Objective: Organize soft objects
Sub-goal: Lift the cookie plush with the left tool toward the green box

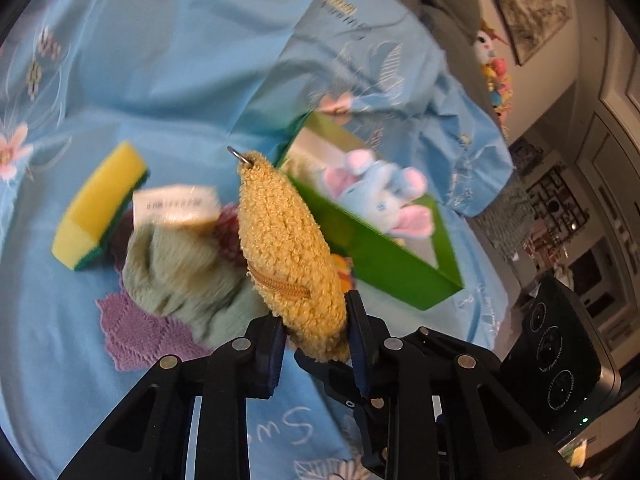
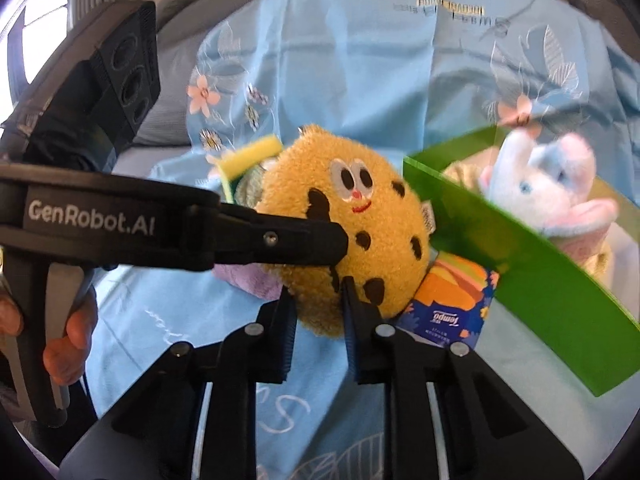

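My left gripper point(image 1: 316, 332) is shut on a tan cookie plush point(image 1: 288, 252) and holds it edge-on above the blue cloth point(image 1: 180, 60). In the right wrist view the same plush point(image 2: 352, 232) shows its face and dark spots, with the left gripper point(image 2: 336, 248) gripping it from the left. My right gripper point(image 2: 318, 300) is open just below the plush. A green box point(image 1: 384, 256) to the right holds a blue and pink elephant plush point(image 1: 380, 196); both show in the right wrist view, box point(image 2: 532, 276) and elephant point(image 2: 548, 188).
A yellow and green sponge point(image 1: 100, 208), a green knitted item with a white tag point(image 1: 180, 272) and a purple doily point(image 1: 136, 332) lie on the cloth to the left. A Tempo tissue pack point(image 2: 452, 312) lies by the box. Shelves stand far right.
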Demonstrator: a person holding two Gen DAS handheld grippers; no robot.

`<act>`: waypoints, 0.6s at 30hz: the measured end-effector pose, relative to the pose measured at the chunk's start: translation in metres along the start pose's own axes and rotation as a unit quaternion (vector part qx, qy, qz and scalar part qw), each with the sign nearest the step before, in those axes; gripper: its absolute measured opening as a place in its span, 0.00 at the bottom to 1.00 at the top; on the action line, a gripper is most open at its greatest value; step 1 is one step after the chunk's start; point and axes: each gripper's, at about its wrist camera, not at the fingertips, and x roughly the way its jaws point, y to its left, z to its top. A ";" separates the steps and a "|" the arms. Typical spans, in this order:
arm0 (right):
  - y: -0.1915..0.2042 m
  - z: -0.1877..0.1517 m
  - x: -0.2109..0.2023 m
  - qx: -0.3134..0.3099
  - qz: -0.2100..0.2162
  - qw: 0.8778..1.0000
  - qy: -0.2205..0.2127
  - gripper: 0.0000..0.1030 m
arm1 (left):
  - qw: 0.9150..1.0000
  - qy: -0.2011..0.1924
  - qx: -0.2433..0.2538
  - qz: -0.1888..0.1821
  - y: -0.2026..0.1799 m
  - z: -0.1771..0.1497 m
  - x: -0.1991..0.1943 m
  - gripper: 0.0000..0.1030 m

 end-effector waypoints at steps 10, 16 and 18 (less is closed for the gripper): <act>-0.002 0.032 -0.061 -0.016 -0.016 0.997 -0.078 0.18 | 0.996 -0.039 0.078 -0.005 -0.065 0.032 -0.034 0.27; -0.030 0.052 -0.090 -0.014 -0.053 0.992 -0.115 0.18 | 0.992 -0.037 0.122 -0.014 -0.110 0.064 -0.016 0.27; -0.043 0.055 -0.096 -0.012 -0.068 0.990 -0.122 0.18 | 0.991 -0.031 0.133 -0.017 -0.123 0.074 -0.004 0.27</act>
